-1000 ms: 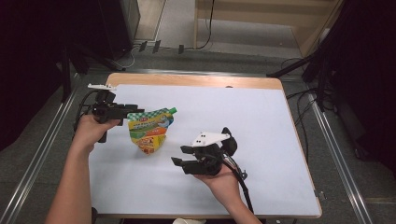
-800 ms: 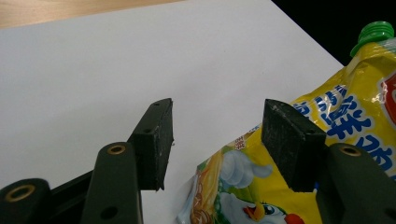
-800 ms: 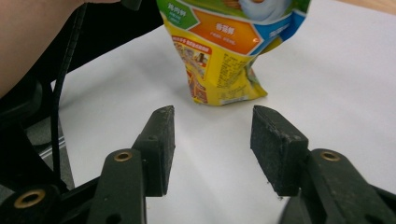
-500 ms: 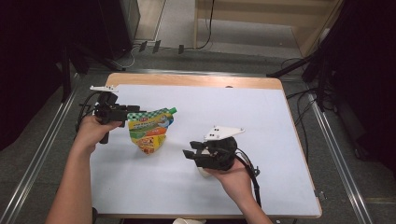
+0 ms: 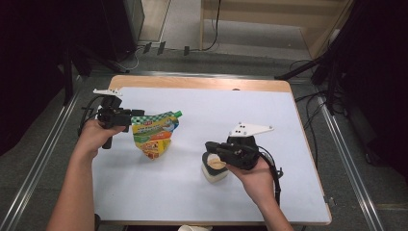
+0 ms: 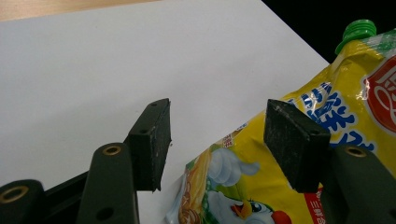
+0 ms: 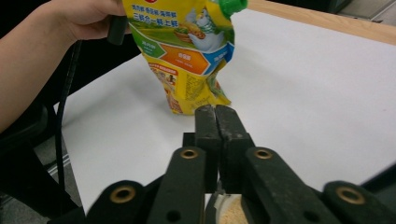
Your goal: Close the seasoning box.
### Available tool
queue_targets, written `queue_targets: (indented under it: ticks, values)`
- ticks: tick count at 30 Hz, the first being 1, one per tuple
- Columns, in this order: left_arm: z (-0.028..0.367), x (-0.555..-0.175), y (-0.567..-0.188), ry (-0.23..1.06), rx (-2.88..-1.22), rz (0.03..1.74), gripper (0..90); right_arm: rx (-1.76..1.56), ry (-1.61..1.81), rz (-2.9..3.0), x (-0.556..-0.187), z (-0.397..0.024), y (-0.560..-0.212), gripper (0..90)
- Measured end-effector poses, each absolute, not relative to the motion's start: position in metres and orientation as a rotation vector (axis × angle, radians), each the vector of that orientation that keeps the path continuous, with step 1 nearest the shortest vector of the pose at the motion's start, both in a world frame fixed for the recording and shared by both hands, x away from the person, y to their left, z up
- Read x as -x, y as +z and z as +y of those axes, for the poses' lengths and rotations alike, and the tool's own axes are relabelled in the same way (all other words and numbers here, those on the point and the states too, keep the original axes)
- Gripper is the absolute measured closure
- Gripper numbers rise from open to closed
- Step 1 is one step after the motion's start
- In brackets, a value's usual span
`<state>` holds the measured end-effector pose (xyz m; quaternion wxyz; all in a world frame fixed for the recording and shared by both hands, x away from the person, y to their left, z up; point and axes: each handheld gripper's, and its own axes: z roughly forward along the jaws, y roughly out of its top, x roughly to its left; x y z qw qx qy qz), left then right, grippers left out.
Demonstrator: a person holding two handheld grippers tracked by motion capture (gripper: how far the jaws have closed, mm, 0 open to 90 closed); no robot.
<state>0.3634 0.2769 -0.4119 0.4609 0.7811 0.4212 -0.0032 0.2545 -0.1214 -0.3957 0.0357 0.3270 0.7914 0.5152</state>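
High view | white table (image 5: 288, 125) | wooden far edge (image 5: 202, 83) | grey floor (image 5: 43, 144)

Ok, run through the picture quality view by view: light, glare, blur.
High view: the white table is evenly lit, the surroundings fall to near black, and the whole picture is soft. Left gripper view: glare streaks the shiny pouch, and the near jaws look slightly soft. Right gripper view: the pouch print is fairly sharp, while the small cup at the bottom edge is blurred.
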Motion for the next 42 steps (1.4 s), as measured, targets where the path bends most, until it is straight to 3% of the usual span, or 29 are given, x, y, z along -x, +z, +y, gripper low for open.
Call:
queue_targets:
  ticks: [30,42]
  values:
    - [0.276,-0.365,-0.415,-0.028,-1.938,1.064,41.2,-1.117,1.561,2.296,-0.272,-0.19,-0.376,90.0]
    - [0.275,-0.366,-0.417,-0.03,-1.945,1.069,40.7,-1.21,1.495,2.292,-0.285,-0.199,-0.398,90.0]
